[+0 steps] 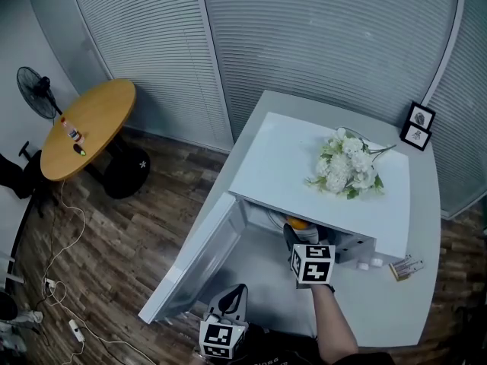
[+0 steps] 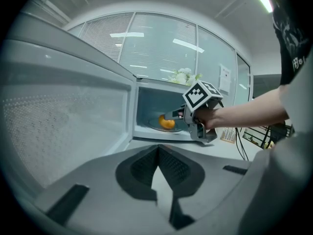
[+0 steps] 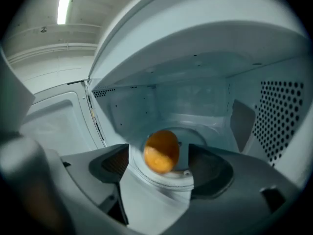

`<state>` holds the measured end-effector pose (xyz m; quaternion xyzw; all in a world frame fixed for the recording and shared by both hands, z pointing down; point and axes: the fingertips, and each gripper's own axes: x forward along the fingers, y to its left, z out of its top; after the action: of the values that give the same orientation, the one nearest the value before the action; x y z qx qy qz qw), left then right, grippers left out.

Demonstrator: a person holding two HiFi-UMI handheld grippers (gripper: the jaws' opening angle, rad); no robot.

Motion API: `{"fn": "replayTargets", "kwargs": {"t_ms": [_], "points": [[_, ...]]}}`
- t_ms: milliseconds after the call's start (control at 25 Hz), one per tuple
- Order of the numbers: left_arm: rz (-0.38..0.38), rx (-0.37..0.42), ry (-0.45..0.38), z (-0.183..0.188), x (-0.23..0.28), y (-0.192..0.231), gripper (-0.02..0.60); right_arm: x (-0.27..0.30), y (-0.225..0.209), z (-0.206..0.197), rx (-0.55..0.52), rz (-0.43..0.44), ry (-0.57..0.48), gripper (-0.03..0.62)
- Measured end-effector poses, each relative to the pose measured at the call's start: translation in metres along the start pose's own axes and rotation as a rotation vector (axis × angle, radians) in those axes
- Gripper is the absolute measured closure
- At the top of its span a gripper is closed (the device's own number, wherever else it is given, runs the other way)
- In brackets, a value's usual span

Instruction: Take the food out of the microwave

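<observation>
The white microwave stands on the table with its door swung open to the left. An orange round piece of food lies on the glass turntable inside; it also shows in the head view as the orange food and in the left gripper view as the orange food. My right gripper reaches into the cavity, open, its jaws on either side of the food without pressing it. My left gripper hangs low in front of the door, shut, holding nothing.
White flowers lie on top of the microwave. Two small picture frames stand at the table's back right, and small items lie right of the microwave. A round wooden table, a fan and floor cables are at left.
</observation>
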<state>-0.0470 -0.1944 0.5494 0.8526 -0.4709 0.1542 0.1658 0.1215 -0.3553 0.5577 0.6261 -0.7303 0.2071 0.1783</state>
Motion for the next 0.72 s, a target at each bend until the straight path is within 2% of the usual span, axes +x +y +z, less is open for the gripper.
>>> {"fn": "replayTargets", "kwargs": {"t_ms": [440, 720], "points": [[-0.003, -0.001, 0.019, -0.006, -0.002, 0.001, 0.575, 0.033, -0.002, -0.002, -0.011, -0.009, 0.047, 0.226], [0.013, -0.005, 0.021, -0.008, -0.007, 0.006, 0.574, 0.046, -0.008, -0.009, 0.017, -0.037, 0.089, 0.226]]}}
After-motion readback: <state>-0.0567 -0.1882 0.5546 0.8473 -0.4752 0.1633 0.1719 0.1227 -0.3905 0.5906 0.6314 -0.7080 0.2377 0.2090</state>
